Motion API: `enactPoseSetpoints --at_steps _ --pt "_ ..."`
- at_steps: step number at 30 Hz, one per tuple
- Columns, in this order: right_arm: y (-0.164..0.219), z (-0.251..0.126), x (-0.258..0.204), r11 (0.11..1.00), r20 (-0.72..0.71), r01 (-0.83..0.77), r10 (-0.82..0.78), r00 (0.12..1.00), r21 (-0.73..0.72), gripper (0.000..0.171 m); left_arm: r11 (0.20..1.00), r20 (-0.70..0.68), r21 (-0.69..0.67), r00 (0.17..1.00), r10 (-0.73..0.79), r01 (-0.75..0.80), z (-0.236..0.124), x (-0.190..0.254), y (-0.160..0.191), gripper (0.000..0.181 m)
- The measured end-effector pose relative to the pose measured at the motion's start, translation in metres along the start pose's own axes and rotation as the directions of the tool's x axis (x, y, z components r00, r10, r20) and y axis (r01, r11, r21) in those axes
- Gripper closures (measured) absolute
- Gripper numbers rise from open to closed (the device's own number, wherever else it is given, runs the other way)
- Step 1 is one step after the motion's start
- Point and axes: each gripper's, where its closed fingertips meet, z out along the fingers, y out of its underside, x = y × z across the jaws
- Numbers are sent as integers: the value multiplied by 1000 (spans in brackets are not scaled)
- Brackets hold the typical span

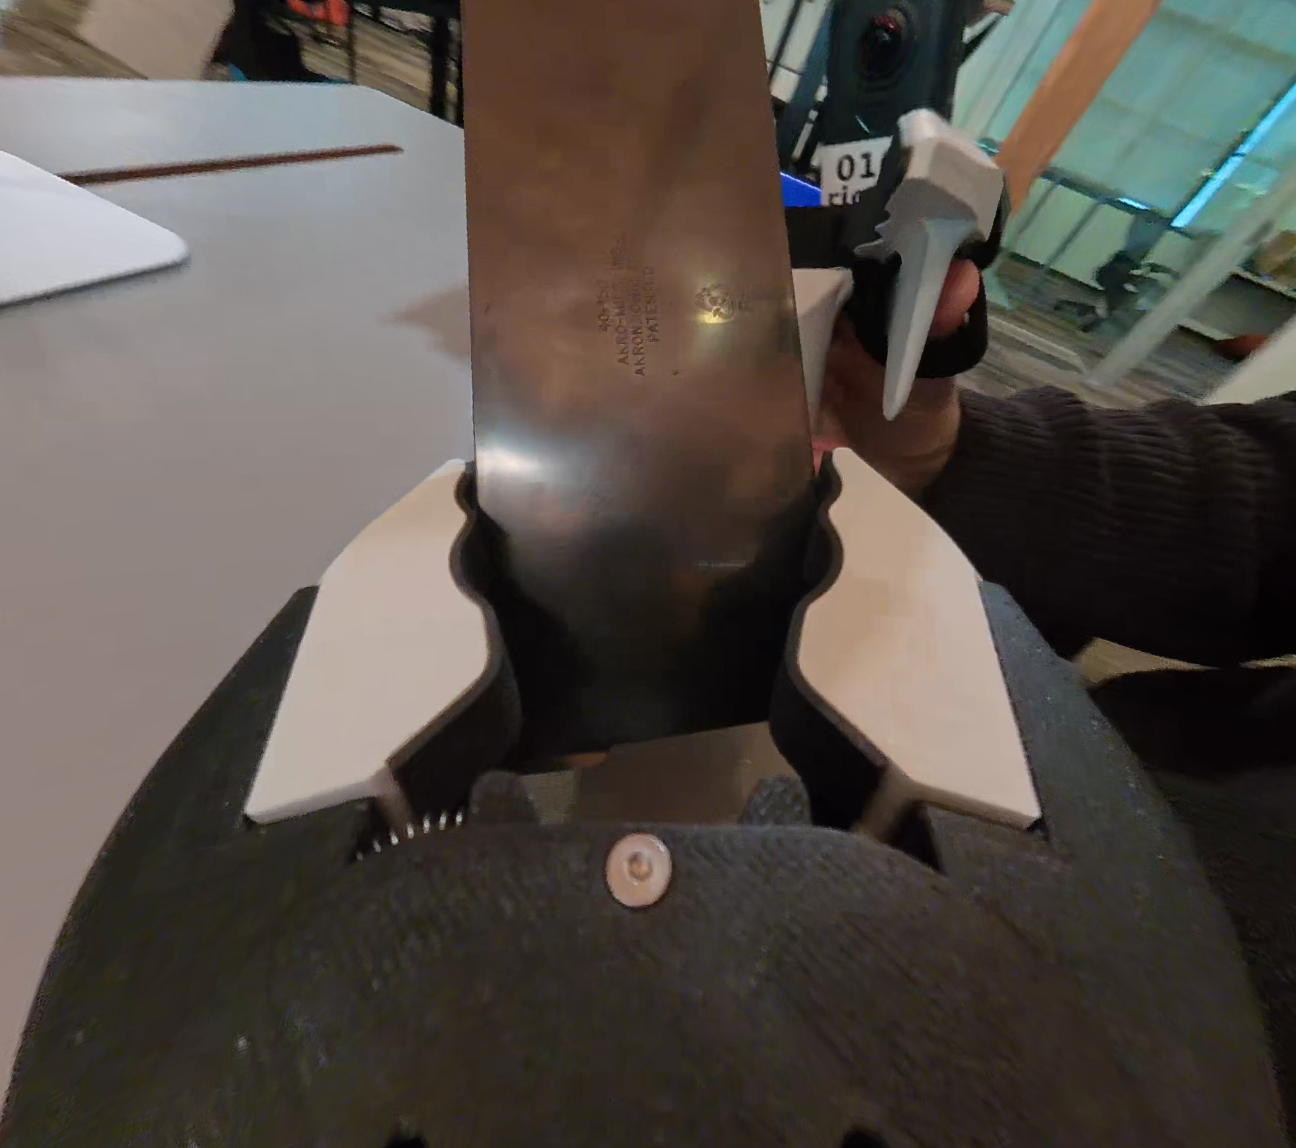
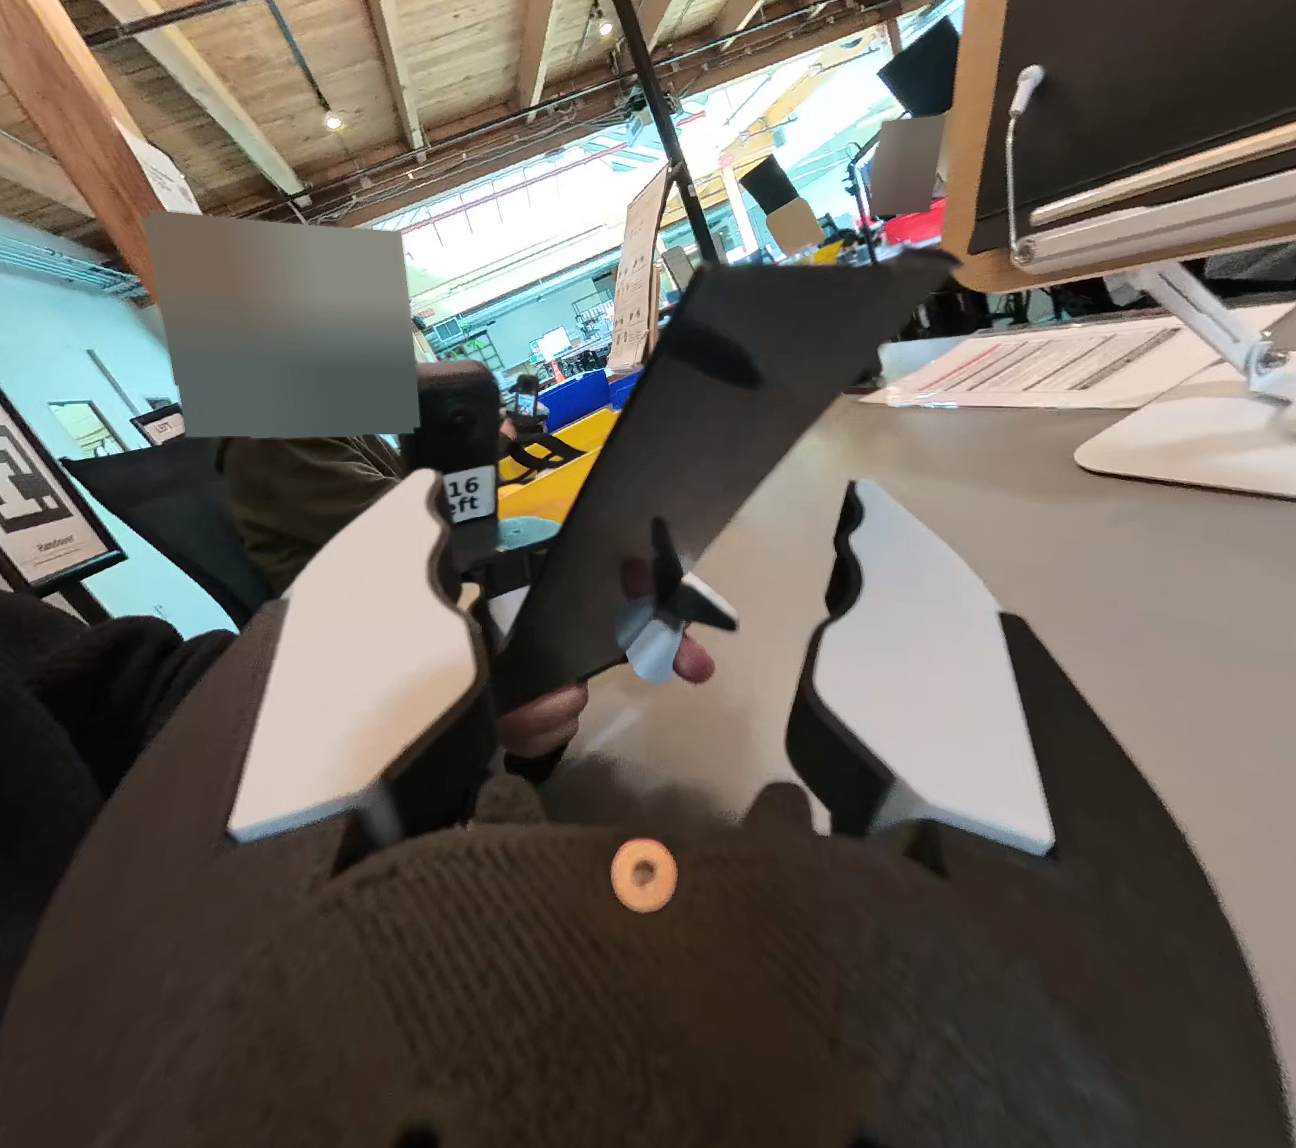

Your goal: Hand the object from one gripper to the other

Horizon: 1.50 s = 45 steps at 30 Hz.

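Left wrist view | black panel (image 1: 631, 308) clamped upright | long axis forward

A grey desk (image 2: 982, 553) spreads ahead; a white monitor-stand base (image 2: 1192, 448) and a printed sheet (image 2: 1038, 367) lie on it, right of the right hand-held gripper (image 2: 642, 560).

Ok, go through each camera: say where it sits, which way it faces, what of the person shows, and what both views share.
Left wrist view: sits on the left gripper, facing along its fingers over the grey table; fingers shut on the dark flat plate; right gripper, a hand and dark sleeve show at right.
Right wrist view: sits on the open right gripper, tilted up toward the ceiling; a sleeve and fingers show.
Shared: the plate, the table.
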Motion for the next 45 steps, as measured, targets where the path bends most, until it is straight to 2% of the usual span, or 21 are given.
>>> enactPoseSetpoints --at_steps 5,8,10,13,15,16,17,18,20,22,23,24,28,31,33,35,37,39,42,43,45 --pt "-5 -7 14 997 -50 -68 70 996 27 81 986 235 49 961 145 -160 -12 -24 -16 88" --pt "-8 -11 20 991 -59 -126 129 990 55 84 947 408 -65 857 314 -316 -16 -40 -13 87" --pt "-9 -11 20 987 -51 -149 152 987 66 87 913 441 -160 801 405 -374 -12 -42 -3 89" --pt "-7 -11 22 983 -56 -171 175 983 66 94 868 406 -212 767 496 -449 -1 -29 5 88" --pt "-7 -14 25 977 -62 -200 205 977 76 111 830 382 -233 737 557 -506 4 -19 7 88" --pt "-7 -16 27 971 -56 -224 229 972 85 126 812 368 -240 724 583 -532 6 -14 9 88" --pt "-7 -18 30 963 -52 -252 258 965 93 150 796 355 -250 713 604 -551 8 -11 12 88" --pt "-6 -21 33 955 -45 -281 286 957 94 167 790 350 -263 708 613 -554 10 -10 15 87" --pt "-3 -21 34 932 -25 -350 354 935 88 167 813 331 -258 743 582 -522 12 -11 20 87" --pt "0 -20 36 932 -41 -354 358 933 81 167 826 291 -251 775 561 -504 11 -12 23 87" --pt "-1 -19 33 935 -21 -348 350 937 70 169 836 256 -242 799 545 -493 11 -10 25 98" --pt "-2 -18 31 940 -12 -336 337 941 56 168 858 232 -207 829 510 -470 10 -7 23 101" --pt "-10 -22 31 972 -21 -235 235 972 9 169 959 182 -70 942 282 -274 2 -9 9 92" --pt "-11 -24 23 968 52 -251 252 966 -28 169 998 77 -23 995 65 -64 -2 -12 7 86" --pt "-10 -24 16 955 124 -292 297 947 -58 169 995 -80 -34 992 -97 94 -4 -2 9 98" --pt "-10 -23 11 940 178 -335 341 923 -63 169 970 -247 -94 938 -242 226 -7 13 12 114" --pt "-5 -21 3 923 220 -369 384 897 -109 168 951 -343 -140 888 -308 276 -9 25 13 118" --pt "5 -17 -3 921 226 -352 383 896 -167 169 947 -383 -196 869 -314 256 -9 36 21 119" --pt "21 -12 -13 928 217 -273 329 919 -252 169 944 -385 -287 883 -269 163 -3 49 42 119" --pt "26 -10 -15 928 216 -252 315 924 -273 169 940 -397 -314 881 -257 133 -2 55 48 124" --pt "32 -8 -19 926 219 -230 301 928 -301 169 937 -434 -339 870 -234 82 -2 65 53 151"
